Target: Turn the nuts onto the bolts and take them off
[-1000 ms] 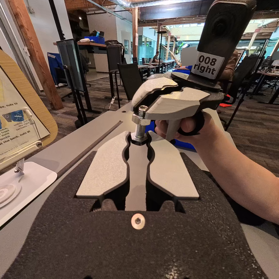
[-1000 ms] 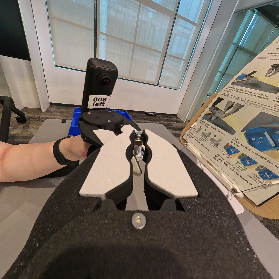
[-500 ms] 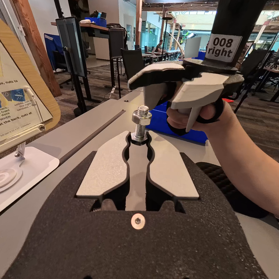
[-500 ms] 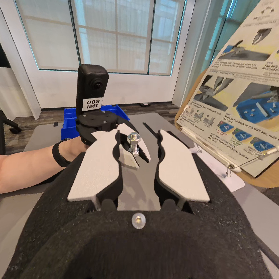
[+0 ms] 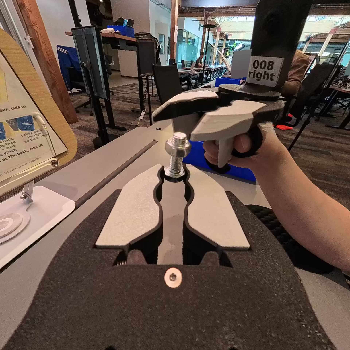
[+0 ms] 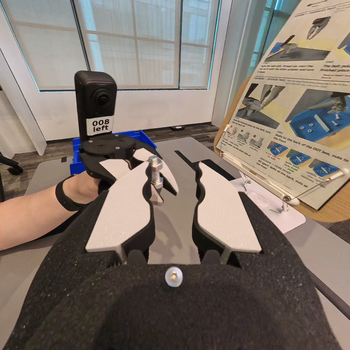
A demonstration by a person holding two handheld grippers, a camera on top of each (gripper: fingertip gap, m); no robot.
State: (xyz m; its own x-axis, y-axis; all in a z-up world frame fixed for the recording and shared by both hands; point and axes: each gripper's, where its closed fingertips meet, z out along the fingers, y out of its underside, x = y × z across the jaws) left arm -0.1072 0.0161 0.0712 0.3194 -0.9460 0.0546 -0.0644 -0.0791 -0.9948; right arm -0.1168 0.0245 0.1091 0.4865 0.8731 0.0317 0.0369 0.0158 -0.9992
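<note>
A silver bolt (image 5: pixel 175 162) stands upright with its thread up, and a hex nut (image 5: pixel 177 148) sits near its top end. My left gripper (image 5: pixel 174 167) is shut on the bolt's head and holds it above the grey table (image 5: pixel 106 162). My right gripper (image 5: pixel 176 124) is open and hovers just above the bolt's top, apart from the nut. In the right wrist view the right gripper (image 6: pixel 173 167) has its jaws wide apart. The bolt (image 6: pixel 154 175) and nut (image 6: pixel 156 165) stand by its left finger (image 6: pixel 123 204), held by the left gripper (image 6: pixel 159 186).
A blue bin (image 5: pixel 216 164) stands behind the grippers and also shows in the right wrist view (image 6: pixel 77 151). An instruction board on a white stand (image 5: pixel 24 136) is at the table's side, also in the right wrist view (image 6: pixel 295 123). A dark slot (image 5: pixel 117 170) runs along the table.
My right gripper let go of the nut, opened wide and rose above the bolt. The left gripper kept its hold on the bolt, and the nut stayed on the thread.
</note>
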